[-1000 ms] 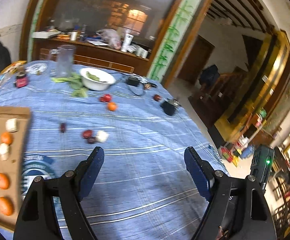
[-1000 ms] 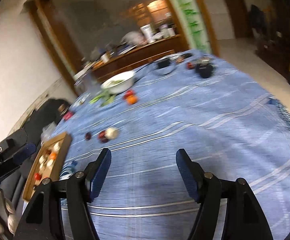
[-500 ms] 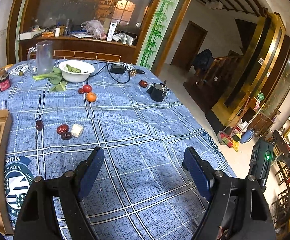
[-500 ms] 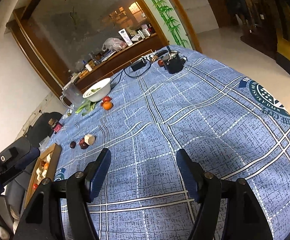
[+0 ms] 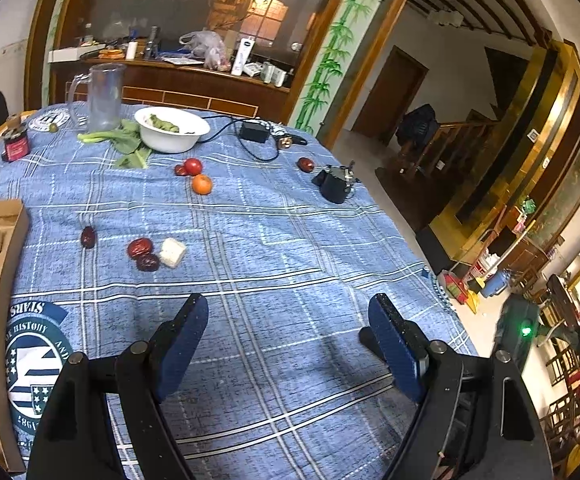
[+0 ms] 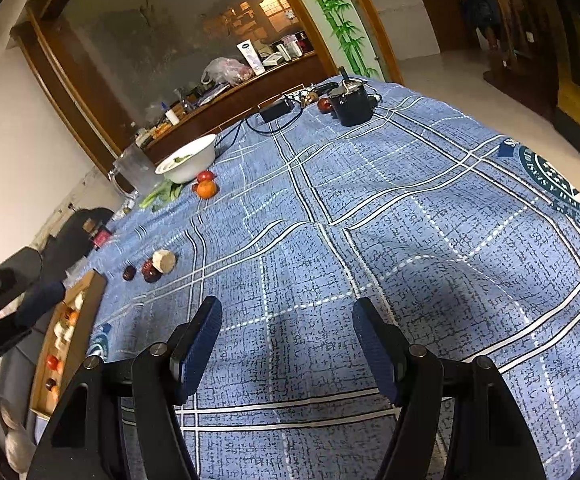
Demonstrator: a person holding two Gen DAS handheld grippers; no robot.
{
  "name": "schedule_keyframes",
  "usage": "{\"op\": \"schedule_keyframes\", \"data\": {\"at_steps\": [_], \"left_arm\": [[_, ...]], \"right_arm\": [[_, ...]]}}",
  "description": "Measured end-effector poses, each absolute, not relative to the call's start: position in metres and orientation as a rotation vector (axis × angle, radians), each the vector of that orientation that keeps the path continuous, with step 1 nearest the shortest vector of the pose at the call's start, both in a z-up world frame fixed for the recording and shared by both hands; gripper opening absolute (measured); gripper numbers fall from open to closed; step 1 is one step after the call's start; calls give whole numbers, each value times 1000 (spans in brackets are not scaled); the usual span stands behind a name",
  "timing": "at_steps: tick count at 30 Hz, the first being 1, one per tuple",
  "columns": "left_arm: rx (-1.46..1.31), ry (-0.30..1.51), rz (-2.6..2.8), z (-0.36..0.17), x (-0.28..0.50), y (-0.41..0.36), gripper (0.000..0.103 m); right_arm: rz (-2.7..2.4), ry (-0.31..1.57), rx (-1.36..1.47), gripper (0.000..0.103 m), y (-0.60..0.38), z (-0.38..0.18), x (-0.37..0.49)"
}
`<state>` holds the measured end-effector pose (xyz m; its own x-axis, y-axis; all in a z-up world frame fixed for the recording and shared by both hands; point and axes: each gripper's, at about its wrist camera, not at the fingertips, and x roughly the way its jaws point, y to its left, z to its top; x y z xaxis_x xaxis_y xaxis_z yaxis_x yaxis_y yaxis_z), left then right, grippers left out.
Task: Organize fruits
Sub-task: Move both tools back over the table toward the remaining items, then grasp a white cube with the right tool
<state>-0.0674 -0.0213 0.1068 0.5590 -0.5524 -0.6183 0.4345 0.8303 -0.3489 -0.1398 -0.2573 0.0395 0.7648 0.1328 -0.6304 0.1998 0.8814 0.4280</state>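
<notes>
Loose fruit lies on the blue checked tablecloth [image 5: 290, 248]: two red dates [image 5: 142, 254] beside a pale chunk [image 5: 171, 252], one date [image 5: 88, 237] alone, and an orange [image 5: 201, 184] with a red fruit [image 5: 193, 166] farther back. A cardboard tray [image 5: 5, 280] at the left edge holds oranges and pale chunks. My left gripper [image 5: 287, 312] hovers open over bare cloth, nearer than the dates. My right gripper [image 6: 285, 316] is also open above the cloth, with nothing between its fingers. In the right wrist view the dates [image 6: 149, 271], orange [image 6: 206, 189] and tray [image 6: 85, 312] sit far left.
A white bowl [image 5: 171, 128] with greens, leafy stalks, a clear jug [image 5: 103, 96], a small red jar [image 5: 15, 144], a black adapter with cable [image 5: 253, 132] and a black pot [image 5: 336, 186] stand at the table's far side. The table edge drops off on the right.
Both grippers have sunk a little toward the table and the views have steadied. The jaws stay as wide as before, and no fruit has moved.
</notes>
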Motion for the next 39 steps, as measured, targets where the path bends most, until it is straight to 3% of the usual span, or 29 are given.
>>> {"op": "schedule_keyframes", "data": {"at_steps": [9, 15, 28, 29, 31, 39], "left_arm": [[-187, 696, -375, 126, -79, 61, 81], [-281, 767, -264, 100, -67, 108, 81], [-322, 801, -266, 90, -31, 122, 81], [-325, 822, -281, 87, -18, 119, 81], [-374, 890, -311, 76, 11, 117, 81], [-366, 988, -252, 51, 78, 107, 75]], "right_arm": [[-12, 699, 379, 74, -231, 44, -133], [-6, 722, 307, 77, -217, 45, -133], [208, 803, 206, 76, -162, 69, -43], [218, 819, 193, 74, -153, 64, -26], [245, 859, 210, 52, -141, 56, -1], [253, 903, 212, 51, -116, 28, 45]]}}
